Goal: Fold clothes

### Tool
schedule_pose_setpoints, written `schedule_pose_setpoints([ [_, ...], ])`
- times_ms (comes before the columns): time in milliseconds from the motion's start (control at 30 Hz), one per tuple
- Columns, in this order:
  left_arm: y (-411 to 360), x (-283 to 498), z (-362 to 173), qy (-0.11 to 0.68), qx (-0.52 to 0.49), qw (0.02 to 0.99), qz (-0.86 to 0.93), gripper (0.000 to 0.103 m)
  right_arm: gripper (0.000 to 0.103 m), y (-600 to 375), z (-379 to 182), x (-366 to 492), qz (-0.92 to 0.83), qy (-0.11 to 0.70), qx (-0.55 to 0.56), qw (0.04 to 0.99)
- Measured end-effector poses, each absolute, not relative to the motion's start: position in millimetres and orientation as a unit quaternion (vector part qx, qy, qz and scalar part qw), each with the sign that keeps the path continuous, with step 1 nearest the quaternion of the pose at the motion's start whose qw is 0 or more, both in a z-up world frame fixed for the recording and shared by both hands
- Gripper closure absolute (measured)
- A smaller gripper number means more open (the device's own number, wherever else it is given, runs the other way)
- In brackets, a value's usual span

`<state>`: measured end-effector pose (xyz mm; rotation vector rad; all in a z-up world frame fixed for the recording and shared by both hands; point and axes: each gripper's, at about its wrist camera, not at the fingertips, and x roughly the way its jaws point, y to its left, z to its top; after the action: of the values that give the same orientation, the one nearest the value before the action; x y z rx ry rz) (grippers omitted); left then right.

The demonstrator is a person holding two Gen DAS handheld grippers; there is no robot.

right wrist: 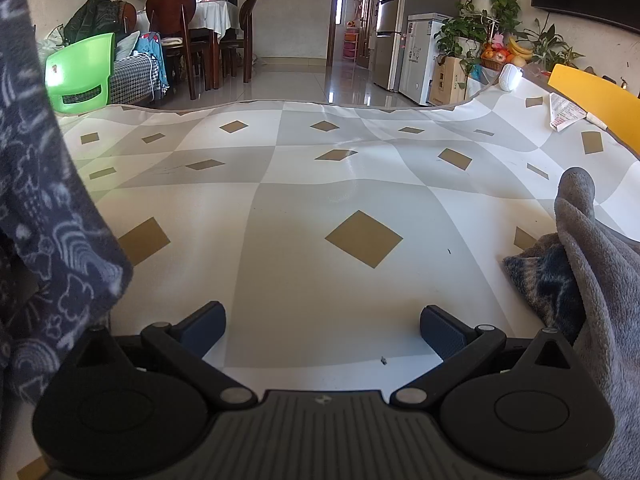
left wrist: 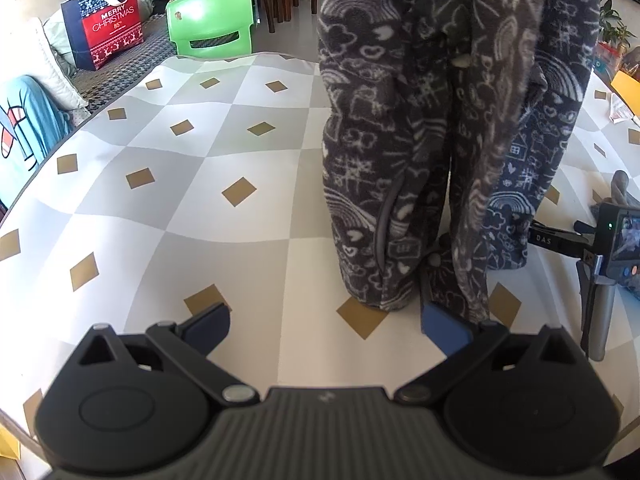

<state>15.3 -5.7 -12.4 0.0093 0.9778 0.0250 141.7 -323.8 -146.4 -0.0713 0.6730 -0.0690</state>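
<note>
The left gripper sits at the bottom centre of its frame with its blue pads spread wide and nothing between them; the right-hand pad is just beside the hem of a dark fleece garment. That garment, printed with white doodles, hangs upright in the right half of the frame, its lower edges resting on the checked tablecloth. The right gripper is likewise spread apart and empty over bare cloth, with the same fleece at the left edge of its view and a plain grey cloth at the lower right. What holds the fleece up is not visible. To fold well, each gripper should probably close on a bottom corner, then lay the garment flat and smooth before creasing.
</note>
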Motion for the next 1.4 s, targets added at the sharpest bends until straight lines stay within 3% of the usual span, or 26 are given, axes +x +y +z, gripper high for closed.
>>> schedule_pose_setpoints([
  [1000, -3.4, 19.6, -12.6, 0.476, -0.016, 0.879, 0.016, 0.000, 0.000, -323.3, -145.8, 142.0, -0.034, 0.330, -0.035, 0.943],
  [1400, -21.8, 32.6, 5.7, 0.419, -0.024, 0.908, 0.005, 0.000, 0.000, -323.4, -145.8, 141.6, -0.034, 0.330, -0.035, 0.943],
])
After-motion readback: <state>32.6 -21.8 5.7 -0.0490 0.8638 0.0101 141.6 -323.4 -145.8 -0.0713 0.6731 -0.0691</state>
